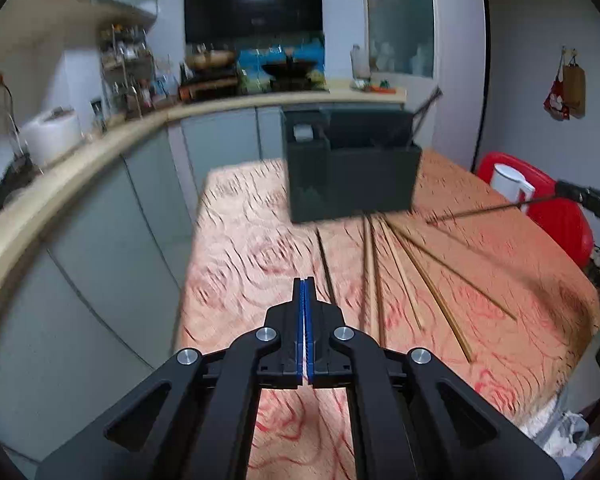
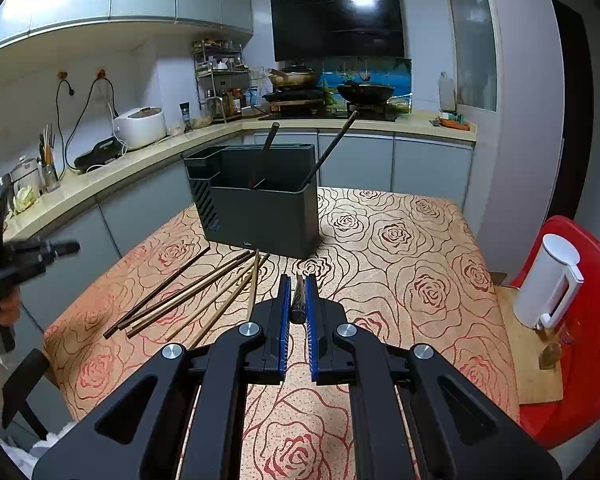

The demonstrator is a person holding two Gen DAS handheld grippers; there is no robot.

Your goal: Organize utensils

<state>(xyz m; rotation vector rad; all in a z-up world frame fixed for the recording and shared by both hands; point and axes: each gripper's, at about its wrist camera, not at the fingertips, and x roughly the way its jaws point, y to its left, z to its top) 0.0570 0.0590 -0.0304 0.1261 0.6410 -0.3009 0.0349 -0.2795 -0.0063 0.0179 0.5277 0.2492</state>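
While the left gripper [image 1: 304,280] hangs over the rose-patterned worktop [image 2: 400,240] with its jaws pressed together and empty, the right gripper [image 2: 298,280] clamps one dark thin chopstick [image 2: 299,300] above it. Several brown wooden chopsticks [image 2: 188,296] lie loose just before the dark grey plastic utensil holder [image 2: 268,212], which holds two dark utensils.

The dark holder [image 2: 260,204] stands mid-surface, two long handles [image 2: 332,148] leaning out of its top. Loose chopsticks [image 2: 188,296] fan across the cloth before it. To its right the surface [image 2: 412,248] lies bare.
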